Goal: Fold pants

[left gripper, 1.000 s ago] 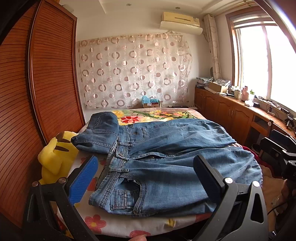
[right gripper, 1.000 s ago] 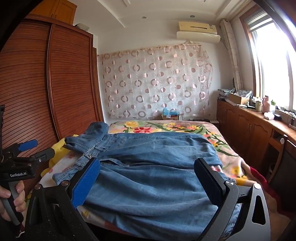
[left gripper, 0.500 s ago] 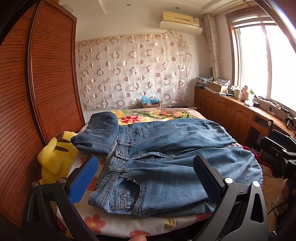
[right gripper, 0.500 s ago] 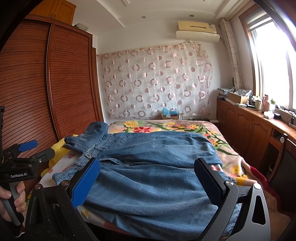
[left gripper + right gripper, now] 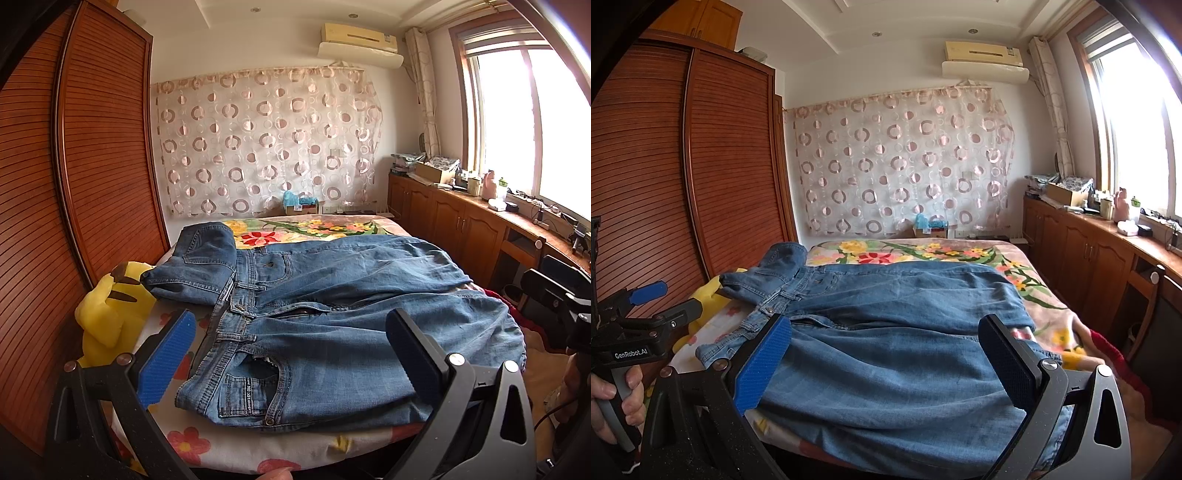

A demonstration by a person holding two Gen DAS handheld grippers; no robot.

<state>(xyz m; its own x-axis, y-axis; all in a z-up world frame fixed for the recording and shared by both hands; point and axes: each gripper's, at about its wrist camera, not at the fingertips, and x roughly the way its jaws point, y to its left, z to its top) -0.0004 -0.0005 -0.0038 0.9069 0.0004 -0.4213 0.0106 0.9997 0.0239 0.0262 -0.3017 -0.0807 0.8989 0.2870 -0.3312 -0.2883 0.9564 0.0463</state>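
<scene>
Jeans [image 5: 332, 317] lie spread across the near half of the bed [image 5: 306, 230], waistband toward the left edge, legs running to the right edge. Faded blue denim, rumpled, contrast stitching; fly open, back pocket corner flipped over at the far left. Floral quilted bedspread underneath. Yellow plush toy [image 5: 110, 314] at the left edge. Left tool [image 5: 291, 354] wide open, empty, ribbed blue pad. Right tool [image 5: 886, 358] same: wide open, holding nothing.
</scene>
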